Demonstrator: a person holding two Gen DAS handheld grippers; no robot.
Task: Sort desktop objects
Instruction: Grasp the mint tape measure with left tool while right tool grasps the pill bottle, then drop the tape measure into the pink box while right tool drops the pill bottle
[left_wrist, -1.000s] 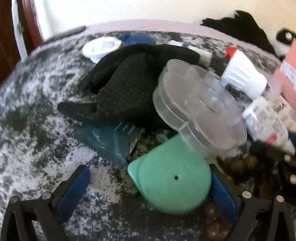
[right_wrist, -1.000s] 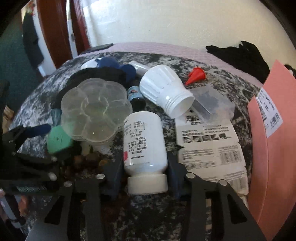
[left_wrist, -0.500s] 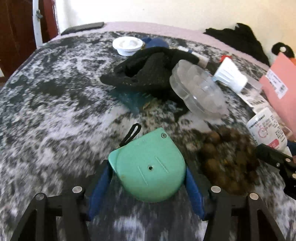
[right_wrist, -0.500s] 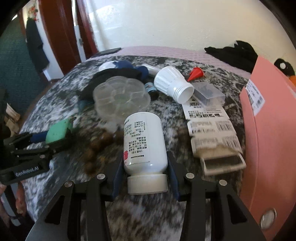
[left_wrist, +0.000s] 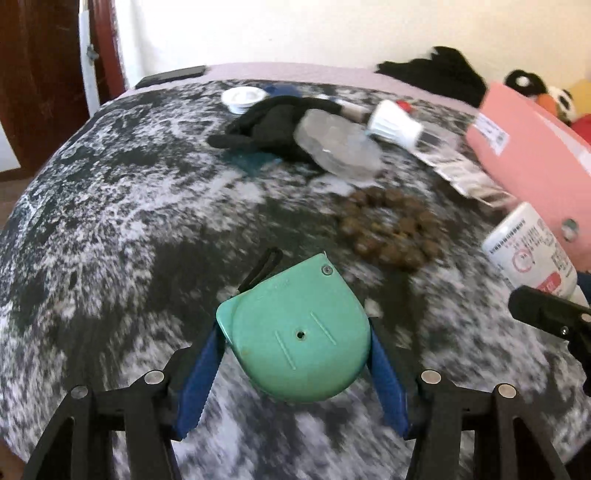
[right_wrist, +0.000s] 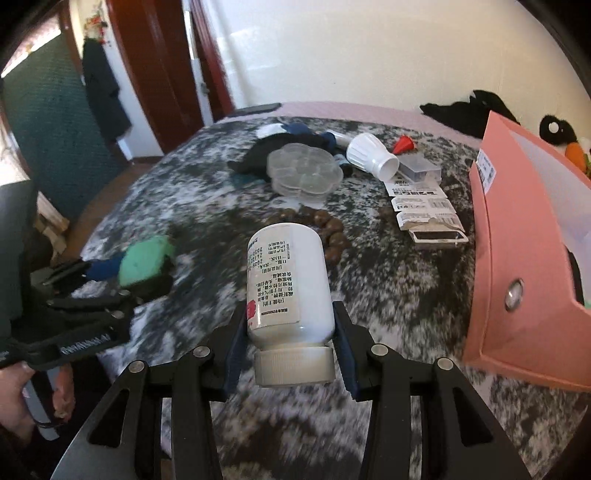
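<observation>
— How does the left gripper (left_wrist: 295, 354) stand?
— Its blue pads clamp the flat sides of the green tape measure (left_wrist: 295, 332), lifted off the table (left_wrist: 110, 221). Hard and smooth — it could slip if squeezed loosely.
— And the right gripper (right_wrist: 290, 332)?
— Narrowed on the white pill bottle (right_wrist: 286, 280), gripped just above the cap. The bottle looks light and rigid, pointing away between the jaws.

Far ahead of the right claw (right_wrist: 289, 310) and to its left stands a red-brown door (right_wrist: 162, 62). Further left a dark coat (right_wrist: 105, 92) hangs against a green wall (right_wrist: 48, 122). Straight ahead rises a white wall (right_wrist: 369, 48), with a lilac strip (right_wrist: 351, 109) at its foot. Ahead to the right lie a black cloth (right_wrist: 465, 110) and plush toys (right_wrist: 557, 129).
</observation>
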